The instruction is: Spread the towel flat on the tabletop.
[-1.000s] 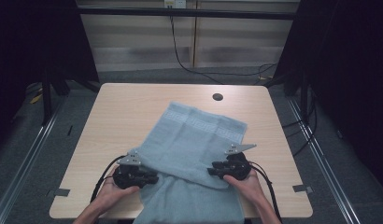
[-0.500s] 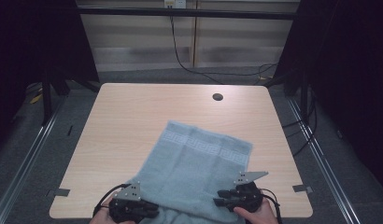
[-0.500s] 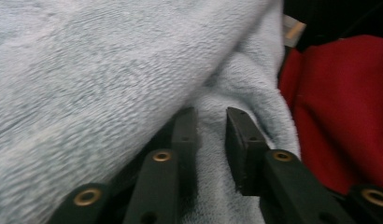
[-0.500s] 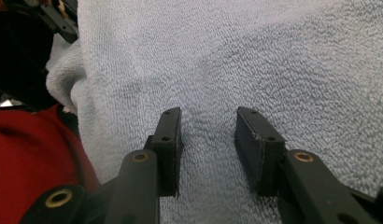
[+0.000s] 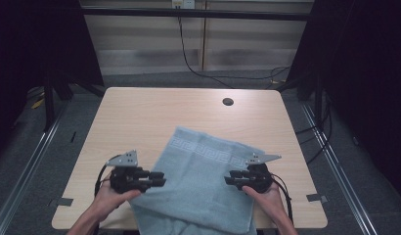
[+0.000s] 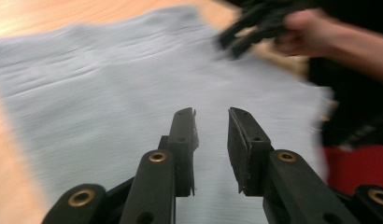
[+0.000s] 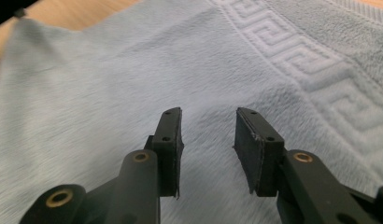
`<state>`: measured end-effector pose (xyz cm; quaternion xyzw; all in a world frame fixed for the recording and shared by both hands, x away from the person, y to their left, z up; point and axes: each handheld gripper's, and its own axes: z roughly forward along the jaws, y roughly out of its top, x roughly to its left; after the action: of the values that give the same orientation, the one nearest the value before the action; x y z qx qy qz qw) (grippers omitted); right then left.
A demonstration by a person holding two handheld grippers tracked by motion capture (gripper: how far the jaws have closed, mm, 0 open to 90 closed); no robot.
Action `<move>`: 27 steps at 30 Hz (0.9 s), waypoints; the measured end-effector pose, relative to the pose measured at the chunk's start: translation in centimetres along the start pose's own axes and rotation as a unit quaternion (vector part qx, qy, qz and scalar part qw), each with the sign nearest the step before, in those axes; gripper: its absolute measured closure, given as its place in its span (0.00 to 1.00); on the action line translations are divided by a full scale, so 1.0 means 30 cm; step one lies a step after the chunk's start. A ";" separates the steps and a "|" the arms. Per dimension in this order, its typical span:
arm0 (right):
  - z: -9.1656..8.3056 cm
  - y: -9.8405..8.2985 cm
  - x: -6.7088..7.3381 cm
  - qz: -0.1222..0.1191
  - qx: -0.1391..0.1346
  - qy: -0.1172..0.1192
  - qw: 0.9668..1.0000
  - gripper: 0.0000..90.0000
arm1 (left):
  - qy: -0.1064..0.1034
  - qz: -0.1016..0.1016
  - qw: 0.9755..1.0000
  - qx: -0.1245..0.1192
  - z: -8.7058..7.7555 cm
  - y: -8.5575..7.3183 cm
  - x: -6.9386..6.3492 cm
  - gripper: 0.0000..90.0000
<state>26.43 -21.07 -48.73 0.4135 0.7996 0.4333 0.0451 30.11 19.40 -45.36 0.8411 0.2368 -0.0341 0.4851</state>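
Towel (image 5: 203, 181): pale blue, spread askew on the worktop (image 5: 140, 117), near edge overhanging. Flanked by left claw (image 5: 159, 178) and right claw (image 5: 230, 179); both are parted, nothing gripped, aimed inward over it.

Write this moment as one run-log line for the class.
left gripper: open, empty | right gripper: open, empty | light blue terry towel with key-pattern border: flat, overhanging near edge of wooden table

Towel's (image 5: 203, 186) near edge cut off
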 end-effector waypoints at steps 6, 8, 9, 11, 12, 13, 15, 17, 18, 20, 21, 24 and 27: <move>0.055 0.020 -0.049 0.011 0.010 -0.009 1.000 0.68 | 0.039 -0.024 0.997 0.066 0.099 -0.042 0.131 0.81; 0.067 0.012 -0.059 0.012 0.023 -0.019 0.999 0.68 | 0.040 -0.022 0.996 0.081 0.118 -0.063 0.129 0.81; 0.067 0.006 -0.058 0.017 0.021 -0.016 1.000 0.67 | 0.039 -0.017 0.996 0.076 0.122 -0.077 0.122 0.81; 0.065 0.002 -0.046 0.014 0.024 -0.017 0.999 0.67 | 0.028 -0.014 0.997 0.074 0.116 -0.092 0.104 0.81; 0.064 -0.002 -0.036 0.008 0.026 -0.017 0.999 0.67 | 0.032 -0.007 0.997 0.075 0.111 -0.099 0.091 0.81; 0.061 -0.007 -0.026 0.002 0.029 -0.015 0.999 0.67 | 0.029 -0.004 0.997 0.072 0.106 -0.109 0.075 0.82; 0.053 -0.024 -0.005 -0.004 0.028 -0.008 1.000 0.67 | 0.021 -0.002 0.997 0.070 0.092 -0.133 0.042 0.82; 0.038 -0.046 0.016 -0.009 0.028 0.000 1.000 0.68 | 0.009 0.004 0.997 0.078 0.077 -0.153 -0.005 0.82; 0.030 -0.055 0.028 -0.011 0.031 0.005 0.999 0.68 | 0.009 0.010 0.996 0.085 0.069 -0.163 -0.030 0.82; 0.014 -0.077 0.058 -0.021 0.036 0.015 0.999 0.68 | -0.002 0.006 0.997 0.083 0.055 -0.190 -0.077 0.82; 0.006 -0.089 0.075 -0.024 0.040 0.021 0.999 0.68 | -0.006 0.006 0.996 0.085 0.047 -0.202 -0.101 0.82; -0.016 -0.124 0.126 -0.038 0.044 0.038 0.998 0.67 | -0.036 -0.002 0.995 0.088 0.029 -0.233 -0.149 0.81; -0.027 -0.137 0.154 -0.049 0.055 0.054 0.996 0.64 | -0.056 -0.012 0.995 0.077 0.021 -0.240 -0.144 0.79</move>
<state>20.51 -19.52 -49.90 0.3514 0.8430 0.4073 -0.0002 23.27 20.30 -50.22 0.8700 0.2158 -0.1050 0.4306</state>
